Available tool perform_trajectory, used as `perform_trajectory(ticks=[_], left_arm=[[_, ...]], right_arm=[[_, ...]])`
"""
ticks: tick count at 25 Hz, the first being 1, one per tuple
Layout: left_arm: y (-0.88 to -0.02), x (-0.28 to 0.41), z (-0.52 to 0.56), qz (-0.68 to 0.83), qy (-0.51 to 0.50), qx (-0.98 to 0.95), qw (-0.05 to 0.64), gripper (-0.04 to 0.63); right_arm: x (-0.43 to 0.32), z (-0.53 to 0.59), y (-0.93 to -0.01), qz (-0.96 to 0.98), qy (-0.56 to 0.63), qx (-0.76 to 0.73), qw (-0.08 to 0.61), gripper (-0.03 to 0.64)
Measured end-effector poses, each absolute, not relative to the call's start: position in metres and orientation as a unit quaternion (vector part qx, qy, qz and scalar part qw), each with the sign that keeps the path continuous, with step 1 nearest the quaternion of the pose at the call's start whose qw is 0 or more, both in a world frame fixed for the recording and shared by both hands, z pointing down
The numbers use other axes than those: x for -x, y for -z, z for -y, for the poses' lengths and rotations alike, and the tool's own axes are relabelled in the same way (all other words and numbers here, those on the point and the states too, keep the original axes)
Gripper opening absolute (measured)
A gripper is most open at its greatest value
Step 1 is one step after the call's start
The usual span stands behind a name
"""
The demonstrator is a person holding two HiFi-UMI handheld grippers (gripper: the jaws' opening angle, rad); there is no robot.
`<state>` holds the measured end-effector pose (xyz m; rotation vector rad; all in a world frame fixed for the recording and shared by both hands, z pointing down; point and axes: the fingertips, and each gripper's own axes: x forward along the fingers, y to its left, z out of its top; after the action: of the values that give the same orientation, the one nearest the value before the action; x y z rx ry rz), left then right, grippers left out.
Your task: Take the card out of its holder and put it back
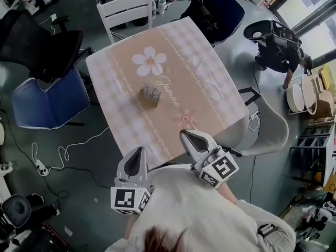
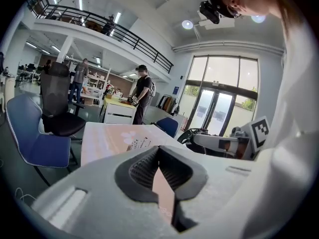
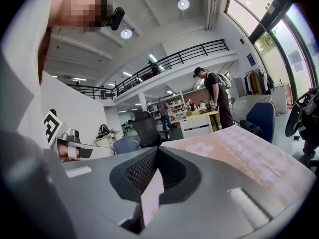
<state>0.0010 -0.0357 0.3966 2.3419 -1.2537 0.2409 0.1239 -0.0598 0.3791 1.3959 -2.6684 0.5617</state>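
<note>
A small card holder (image 1: 151, 94) with a printed card upright in it stands in the middle of the table (image 1: 210, 88), on a pink floral cloth. In the left gripper view the card holder (image 2: 139, 144) shows far ahead, beyond the jaws. My left gripper (image 1: 137, 154) hangs off the table's near edge, close to my body, jaws shut and empty. My right gripper (image 1: 188, 135) is over the near edge, also shut with nothing in it. Both are well short of the holder. In the right gripper view the holder is hidden behind the jaws (image 3: 157, 151).
A white chair (image 1: 126, 9) stands at the far edge, a blue chair (image 1: 50, 101) and a black office chair (image 1: 42, 41) at the left, a grey chair (image 1: 270, 130) at the right. A white cable (image 1: 63, 154) lies on the floor. A person (image 2: 142, 98) stands beyond the table.
</note>
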Motion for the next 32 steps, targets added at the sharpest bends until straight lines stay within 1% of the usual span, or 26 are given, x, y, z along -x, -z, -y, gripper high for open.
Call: perform_trajectory(ticks=[4,16,21,25,32], left_arm=[[-0.399,-0.003,0.036,0.471,-0.071,-0.846,0.240,0.000],[-0.383,0.004,0.034,0.505,-0.039,-0.833,0.221,0.000],[-0.390,0.005,0.028,0.502,-0.054,-0.835,0.216,0.000],[-0.385,0.002,0.029,0.503,-0.042,-0.835,0.220,0.000],[-0.389,0.001,0.025,0.496,-0.054,-0.839,0.219,0.000]], right_arm=[[-0.123,0.063,-0.382,0.878,-0.180,-0.443,0.035,-0.003],[-0.121,0.065,-0.368,0.891,-0.156,-0.426,0.014,-0.003],[-0.123,0.062,-0.370,0.891,-0.156,-0.426,0.013,-0.003],[-0.125,0.059,-0.369,0.889,-0.155,-0.430,0.011,-0.003],[-0.127,0.056,-0.369,0.887,-0.160,-0.433,0.008,-0.003]])
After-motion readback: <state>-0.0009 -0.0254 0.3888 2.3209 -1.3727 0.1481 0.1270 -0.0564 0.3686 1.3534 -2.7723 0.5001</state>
